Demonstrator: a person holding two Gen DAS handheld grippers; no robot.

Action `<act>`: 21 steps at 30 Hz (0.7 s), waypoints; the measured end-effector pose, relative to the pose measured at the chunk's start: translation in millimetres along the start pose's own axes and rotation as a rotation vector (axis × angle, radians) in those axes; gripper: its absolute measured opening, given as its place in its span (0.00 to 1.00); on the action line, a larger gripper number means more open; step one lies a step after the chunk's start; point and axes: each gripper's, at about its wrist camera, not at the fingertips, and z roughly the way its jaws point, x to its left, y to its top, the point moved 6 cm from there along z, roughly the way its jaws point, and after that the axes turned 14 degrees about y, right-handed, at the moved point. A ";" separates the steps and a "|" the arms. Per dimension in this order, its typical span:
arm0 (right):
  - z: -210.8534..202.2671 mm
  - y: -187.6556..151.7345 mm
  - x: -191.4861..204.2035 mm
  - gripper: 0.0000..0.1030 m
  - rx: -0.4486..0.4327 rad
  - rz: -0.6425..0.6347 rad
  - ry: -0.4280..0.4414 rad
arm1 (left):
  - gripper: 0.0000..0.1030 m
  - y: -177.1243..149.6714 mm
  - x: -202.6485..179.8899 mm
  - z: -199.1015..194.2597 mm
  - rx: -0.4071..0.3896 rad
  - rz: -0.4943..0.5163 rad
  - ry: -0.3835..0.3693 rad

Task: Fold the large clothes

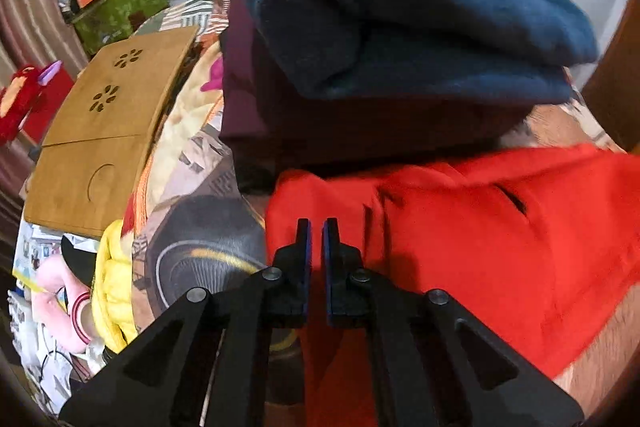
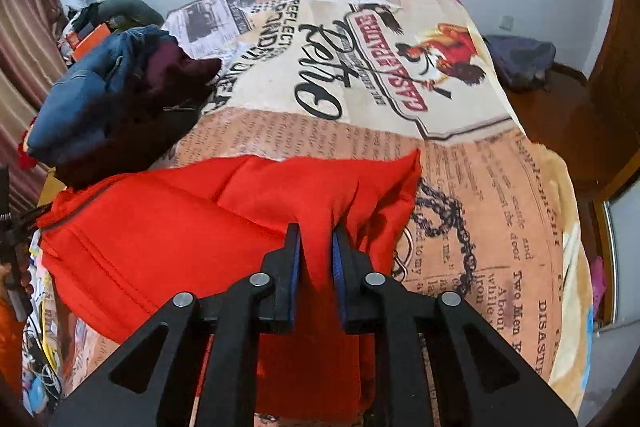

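The red garment [image 2: 168,227] lies on the printed bed cover [image 2: 500,211], beside a pile of folded clothes [image 1: 400,39]. The left gripper [image 1: 317,227] pinches its cloth tight. The right gripper [image 2: 317,233] sits a little apart, red cloth loose between its jaws.

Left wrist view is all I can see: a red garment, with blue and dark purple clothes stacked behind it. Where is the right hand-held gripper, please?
Observer: The right hand-held gripper is over the red garment, near its far right corner. Its jaws are apart, with a fold of red cloth between them.
Operator: What lies to the right of the garment?
Observer: Only the printed blanket, out to the bed's edge.
Operator: Is anything beyond the bed?
Observer: A dark bag sits on the wooden floor by the wall.
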 end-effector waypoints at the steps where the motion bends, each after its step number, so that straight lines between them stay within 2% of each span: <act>1: -5.8 -1.1 -0.2 0.23 0.001 0.006 -0.002 | 0.04 -2.0 2.1 -6.3 -0.005 0.006 -0.008; 4: -29.3 -3.5 2.8 0.24 0.000 -0.001 -0.008 | 0.18 -7.2 14.6 -30.3 -0.036 0.000 -0.019; 6: -43.9 -4.8 7.5 0.24 -0.018 -0.016 -0.005 | 0.43 -10.5 23.8 -44.5 -0.060 -0.013 -0.012; 7: -53.0 -7.0 9.9 0.25 -0.025 -0.026 -0.005 | 0.47 -13.0 28.4 -53.0 -0.076 -0.014 -0.002; 8: -59.8 -10.0 12.7 0.27 -0.028 -0.035 -0.003 | 0.50 -17.1 29.2 -64.4 -0.092 -0.007 0.013; 10: -68.5 -17.1 18.4 0.39 -0.028 -0.050 -0.001 | 0.50 -27.1 28.3 -72.4 -0.092 0.021 0.024; 12: -74.2 -26.7 25.2 0.44 -0.023 -0.075 -0.001 | 0.56 -41.3 22.1 -74.9 -0.066 0.062 0.012; 16: -67.9 -49.5 32.7 0.44 0.030 -0.103 0.018 | 0.66 -70.2 2.3 -72.1 -0.015 0.112 -0.039; 21: -38.9 -69.9 20.1 0.44 0.113 -0.058 0.010 | 0.69 -99.0 -5.9 -40.2 0.095 0.049 -0.086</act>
